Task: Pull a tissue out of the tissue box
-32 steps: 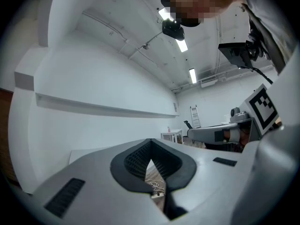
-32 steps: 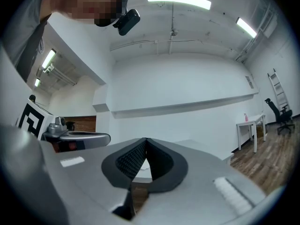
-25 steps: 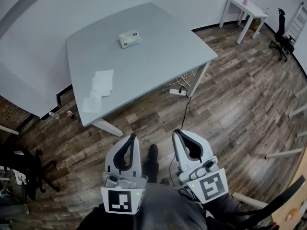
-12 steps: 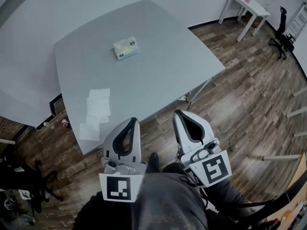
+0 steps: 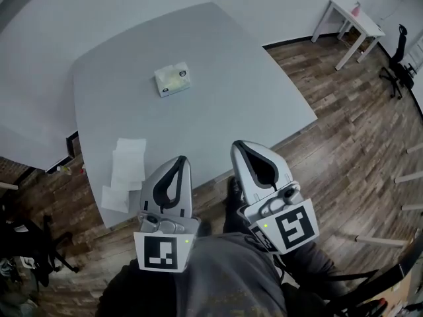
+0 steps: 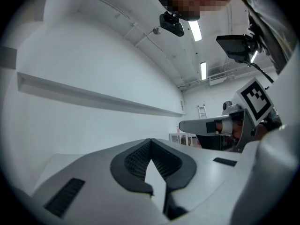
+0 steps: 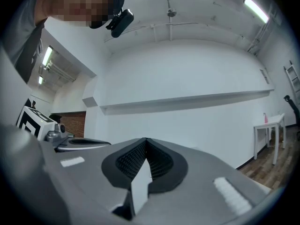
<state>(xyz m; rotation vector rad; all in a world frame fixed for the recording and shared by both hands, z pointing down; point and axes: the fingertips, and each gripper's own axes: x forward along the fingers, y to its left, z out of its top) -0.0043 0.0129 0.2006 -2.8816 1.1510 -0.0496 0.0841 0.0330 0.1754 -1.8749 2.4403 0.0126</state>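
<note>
In the head view a small pale tissue box sits on the grey table, toward its far middle, with a tissue showing at its top slot. Two loose white tissues lie near the table's front left edge. My left gripper and right gripper are held level side by side, their tips over the table's near edge and well short of the box. Both are shut with nothing between the jaws. In the left gripper view and the right gripper view the jaws meet, facing a white wall.
A small white table and a black office chair stand at the back right on the wooden floor. Another dark chair stands at the lower left. The person's legs fill the bottom of the head view.
Both grippers have travelled forward, from over the floor to the table's near edge. The table and tissue box now look closer. The jaws stayed shut.
</note>
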